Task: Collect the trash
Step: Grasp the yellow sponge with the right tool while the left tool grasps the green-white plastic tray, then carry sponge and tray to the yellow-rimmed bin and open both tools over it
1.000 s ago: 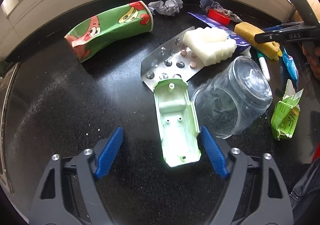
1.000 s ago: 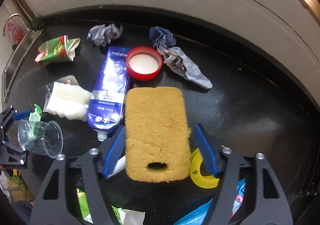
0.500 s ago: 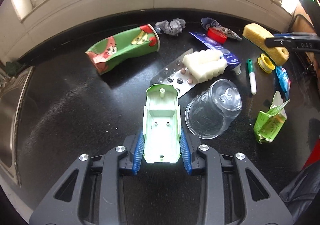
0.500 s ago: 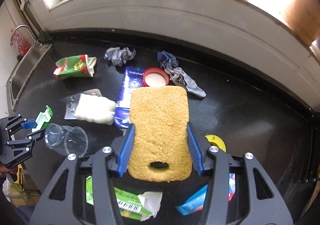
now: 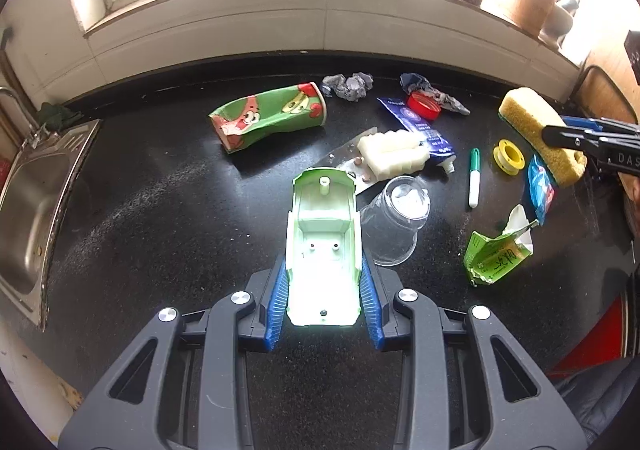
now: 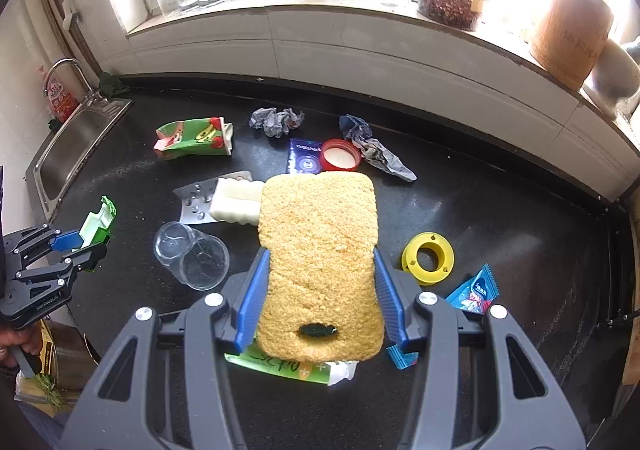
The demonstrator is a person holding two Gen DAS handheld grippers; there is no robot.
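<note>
- Left gripper (image 5: 323,292) is clamped on a pale green plastic shell (image 5: 322,246), above the black counter (image 5: 160,210).
- Right gripper (image 6: 320,300) is clamped on a yellow sponge (image 6: 318,262).

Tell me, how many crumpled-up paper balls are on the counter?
2. One grey crumpled paper lies by the back edge beside the squashed cartoon cup; another crumpled paper lies right of the red lid.

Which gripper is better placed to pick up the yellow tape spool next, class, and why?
Neither is free: the left gripper holds the green plastic shell and the right gripper holds the sponge. Once emptied, the right looks better placed, since the yellow tape spool lies just beside its fingers.
</note>
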